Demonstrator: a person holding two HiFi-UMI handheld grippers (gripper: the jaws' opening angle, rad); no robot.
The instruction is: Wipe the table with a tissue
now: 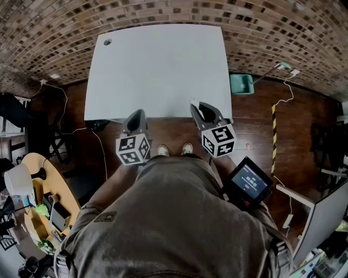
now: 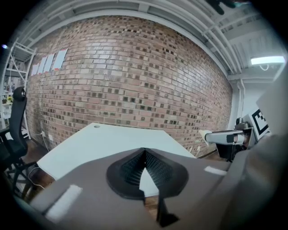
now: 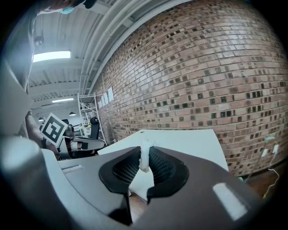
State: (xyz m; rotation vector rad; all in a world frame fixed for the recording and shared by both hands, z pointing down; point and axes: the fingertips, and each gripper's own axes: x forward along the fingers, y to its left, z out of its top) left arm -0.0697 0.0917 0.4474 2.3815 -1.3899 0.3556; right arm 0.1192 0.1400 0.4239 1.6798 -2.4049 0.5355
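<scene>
head view, with both gripper views. a person stands at the near edge of a bare, pale grey rectangular bench (image 1: 157,65) that is pushed against a brown brick wall (image 1: 163,11).

the right gripper (image 1: 197,106) is held just over the near edge, towards the near right corner. its dark ribbed fingers (image 3: 121,168) are closed on a small white crumpled tissue (image 3: 145,157). only a narrow tuft of the tissue shows above the tips. in the head view the tissue (image 1: 193,101) is a pale speck at those tips. it appears to hang in the air, not yet touching the bench.

the left gripper (image 1: 138,113) sits beside it at the near edge. its fingers (image 2: 130,168) are pressed together at the tips with nothing between them. both grippers point roughly level towards the wall.

judged stage: wiping has not yet begun, and the whole bench top remains to be covered.

judged risks:
- so little tissue stands proud of the fingers that a steep descent may put the hard tips, not the paper, on the surface.
- dragging against friction may pull the thin wad out of the grip or tear it.
- the small wad covers a narrow path, so widely spaced strokes would leave unwiped strips, most likely near the far corners.
</scene>
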